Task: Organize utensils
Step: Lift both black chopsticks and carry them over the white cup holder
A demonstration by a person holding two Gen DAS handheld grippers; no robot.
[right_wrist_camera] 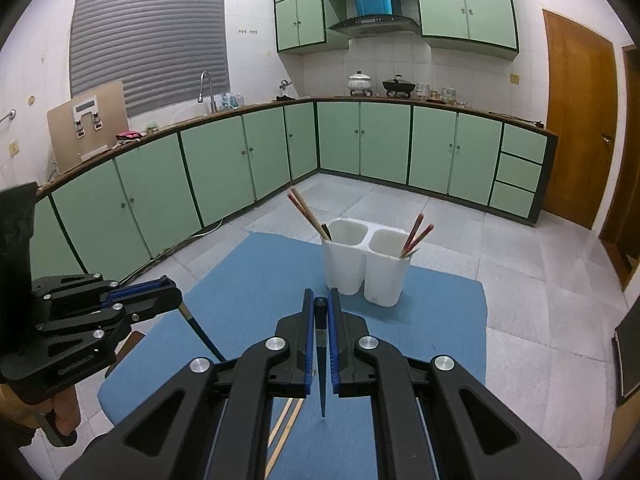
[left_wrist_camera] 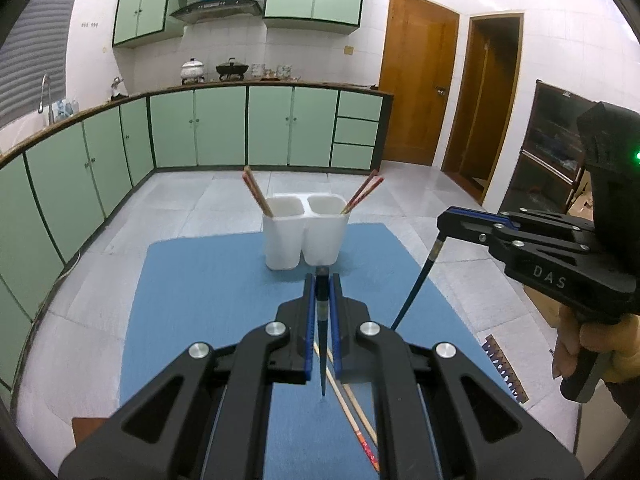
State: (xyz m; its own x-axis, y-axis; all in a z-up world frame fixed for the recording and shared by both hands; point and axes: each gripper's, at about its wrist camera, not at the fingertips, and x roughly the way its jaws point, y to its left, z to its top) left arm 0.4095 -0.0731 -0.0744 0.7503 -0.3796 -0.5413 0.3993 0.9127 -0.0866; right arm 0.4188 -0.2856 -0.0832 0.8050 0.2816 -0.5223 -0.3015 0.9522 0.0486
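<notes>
A white two-compartment holder (left_wrist_camera: 304, 236) (right_wrist_camera: 366, 268) stands on a blue mat (left_wrist_camera: 208, 292) (right_wrist_camera: 256, 280), with red-tipped chopsticks leaning in each cup (left_wrist_camera: 256, 192) (left_wrist_camera: 362, 194). My left gripper (left_wrist_camera: 322, 280) is shut on a dark chopstick (left_wrist_camera: 322, 344) that hangs tip down over the mat. My right gripper (right_wrist_camera: 321, 300) is shut on another dark chopstick (right_wrist_camera: 322, 376), also tip down; it shows in the left wrist view (left_wrist_camera: 416, 284). Two light wooden chopsticks (left_wrist_camera: 352, 412) (right_wrist_camera: 286, 424) lie on the mat beneath the grippers.
The mat lies on a grey tiled floor (left_wrist_camera: 80, 340). Green cabinets (right_wrist_camera: 224, 160) run along the walls. A wooden door (left_wrist_camera: 416, 80) and a dark cabinet (left_wrist_camera: 556, 152) stand to the right. A red toothed strip (left_wrist_camera: 506, 368) lies beside the mat.
</notes>
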